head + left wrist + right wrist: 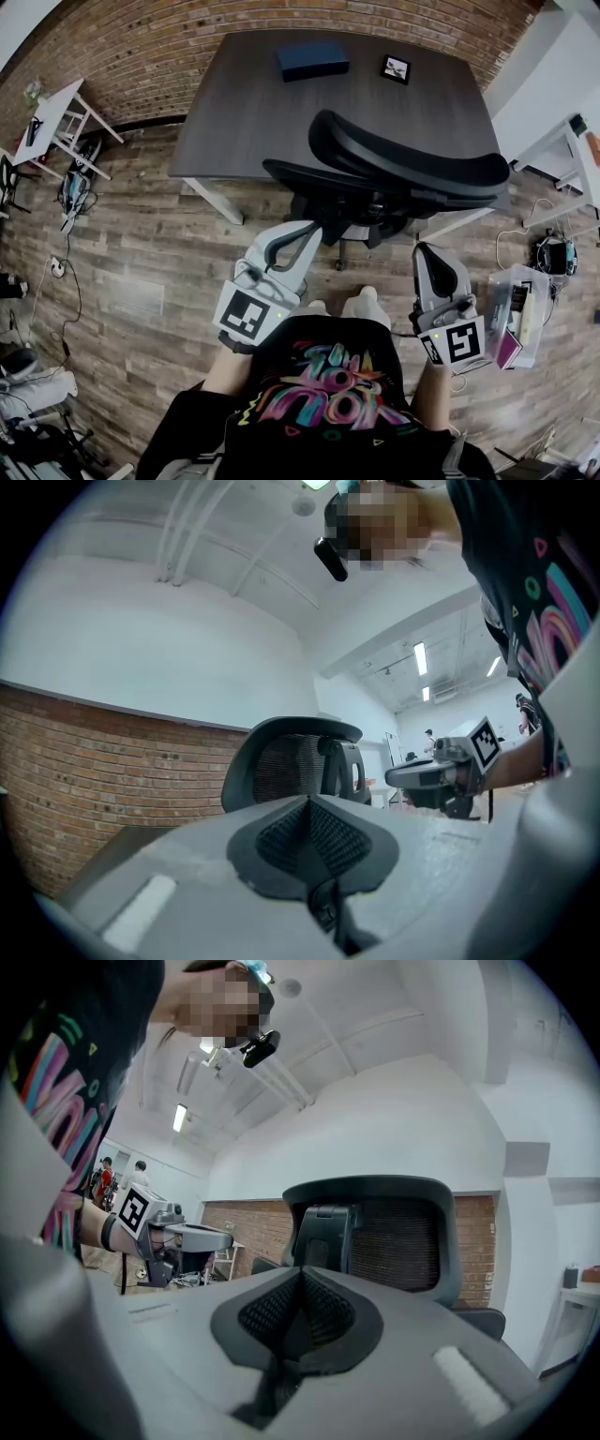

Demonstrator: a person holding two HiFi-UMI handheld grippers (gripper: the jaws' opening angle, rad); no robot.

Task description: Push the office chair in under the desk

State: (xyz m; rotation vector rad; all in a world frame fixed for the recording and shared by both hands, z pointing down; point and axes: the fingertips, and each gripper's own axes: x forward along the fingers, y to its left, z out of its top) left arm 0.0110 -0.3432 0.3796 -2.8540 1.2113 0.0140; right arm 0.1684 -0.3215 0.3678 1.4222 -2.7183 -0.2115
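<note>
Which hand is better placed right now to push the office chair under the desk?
Right, probably. The right claw, shut, sits squarely behind the chair's backrest, which looms larger in its view. The left claw, also shut, is at the backrest's end, angled inward.

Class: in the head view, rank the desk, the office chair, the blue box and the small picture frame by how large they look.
1. desk
2. office chair, though it is nearer the camera, which enlarges it
3. blue box
4. picture frame

Closed right gripper, chair apparently near
</note>
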